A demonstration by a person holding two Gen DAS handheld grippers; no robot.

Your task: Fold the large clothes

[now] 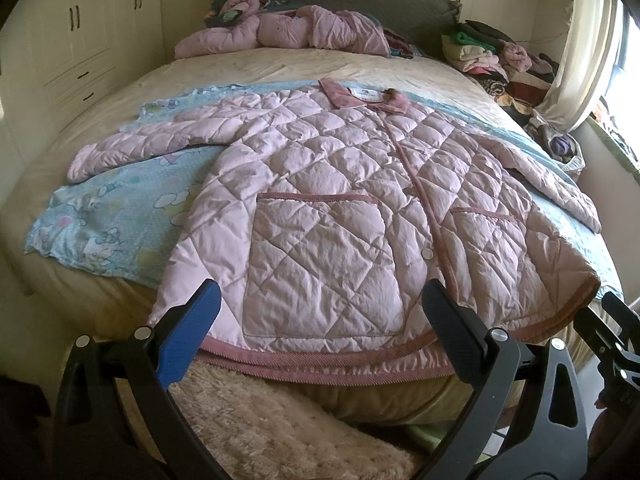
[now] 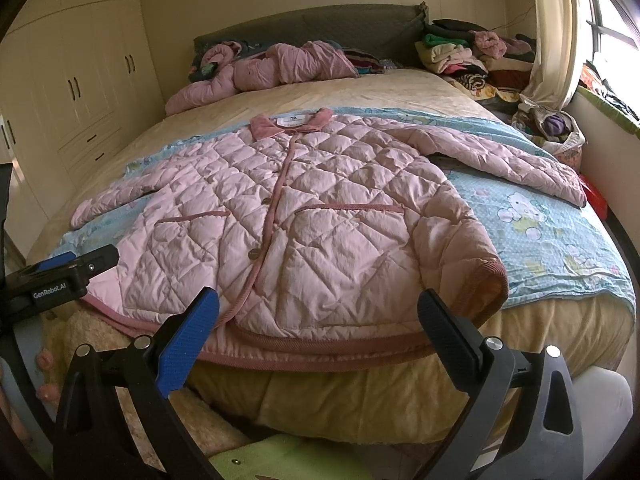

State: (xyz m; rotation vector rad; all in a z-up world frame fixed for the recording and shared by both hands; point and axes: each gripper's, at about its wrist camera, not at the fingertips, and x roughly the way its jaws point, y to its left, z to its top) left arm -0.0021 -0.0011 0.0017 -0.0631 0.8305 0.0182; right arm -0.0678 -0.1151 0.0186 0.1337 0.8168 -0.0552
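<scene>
The jacket [image 1: 332, 200] lies flat and buttoned on the bed [image 1: 280, 64], sleeves spread, hem at the near edge; no fold is made yet. Left hand-held gripper [image 1: 320, 320] and right hand-held gripper [image 2: 318, 320] hover released before the hem, gripping nothing

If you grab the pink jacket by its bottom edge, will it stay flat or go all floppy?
Probably floppy: the jacket is soft quilted padding, and its hem already droops over the edge of the bed. It looks puffy, so likely light for its size. The sleeves lie loose and would probably dangle.
</scene>
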